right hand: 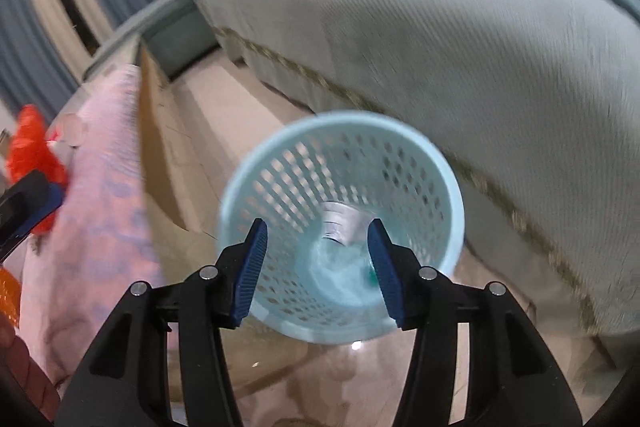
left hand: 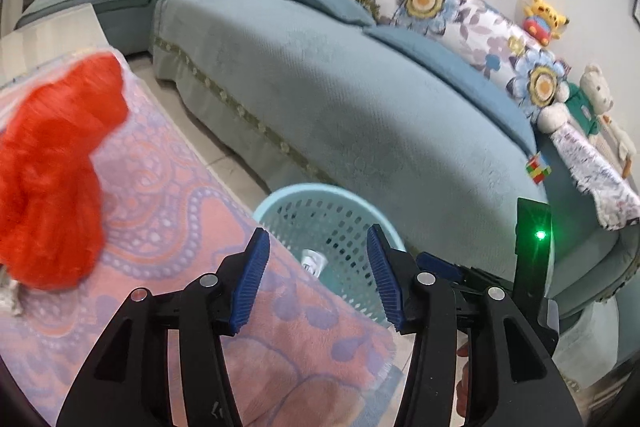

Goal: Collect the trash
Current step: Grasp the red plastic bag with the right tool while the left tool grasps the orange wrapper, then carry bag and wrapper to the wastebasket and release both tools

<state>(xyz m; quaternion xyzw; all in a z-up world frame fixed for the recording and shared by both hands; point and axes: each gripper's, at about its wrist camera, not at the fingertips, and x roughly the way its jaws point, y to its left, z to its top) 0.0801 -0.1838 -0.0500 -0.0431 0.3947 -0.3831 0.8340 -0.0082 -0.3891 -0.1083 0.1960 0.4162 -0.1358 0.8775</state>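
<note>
Blue ribbed pads on the left gripper point(left hand: 318, 277) are spread wide with nothing between them, hovering over the fuzzy pink cloth point(left hand: 168, 227) right beside the perforated light-blue basket point(left hand: 340, 223), crumpled red plastic bag point(left hand: 52, 171) lying further along the cloth. Right gripper point(right hand: 318, 273) is spread just as wide and empty, right above the basket point(right hand: 340, 219), where a clear plastic cup point(right hand: 344, 227) sits at the bottom.

Light: soft, even indoor light; no hard shadows.
Glare: small white glint on the floor point(right hand: 355, 346); green LED flare in the left wrist view.
Blur: right wrist view is smeared throughout, sofa point(right hand: 460, 39) streaked; red bag point(left hand: 52, 163) is blurred.
Distortion: strong fisheye bending, black vignette at the corners.
</note>
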